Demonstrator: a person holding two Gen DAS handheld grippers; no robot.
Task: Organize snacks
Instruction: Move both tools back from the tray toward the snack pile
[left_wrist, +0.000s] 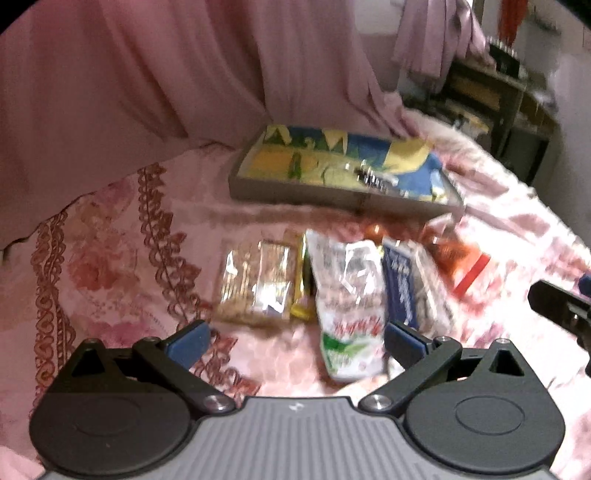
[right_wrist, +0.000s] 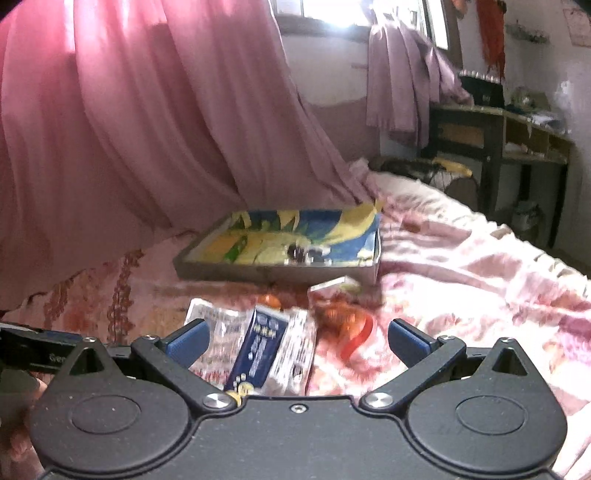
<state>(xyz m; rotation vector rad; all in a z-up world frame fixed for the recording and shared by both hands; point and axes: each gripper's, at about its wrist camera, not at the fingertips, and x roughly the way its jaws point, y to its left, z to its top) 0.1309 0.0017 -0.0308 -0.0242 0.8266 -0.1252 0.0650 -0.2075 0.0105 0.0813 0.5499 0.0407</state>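
We hold both grippers over a pink floral bedspread, and we take the tray with the blue, yellow and green printed lining as our landmark. Our left gripper has its blue-padded fingers spread wide with nothing between them, hovering on the near side of the tray above the snacks. Our right gripper is likewise released, its jaws wide apart and bare, also on the near side of the tray. The snacks lie in a loose row on the bedspread just in front of the tray's near wall, none of them inside it. Starting from the tray's left end, we see a clear cracker packet, then a thin yellow-green packet touching it, then a crumpled white pouch with red lettering, then a dark blue packet lying partly over another white wrapper, and near the tray's right corner an orange-red packet. A small dark blurred item rests on the tray's lining toward its right half; we cannot tell what it is. Behind the tray, a pink curtain hangs down to the bedspread, and well beyond the tray's right end stands a dark wooden shelf unit.
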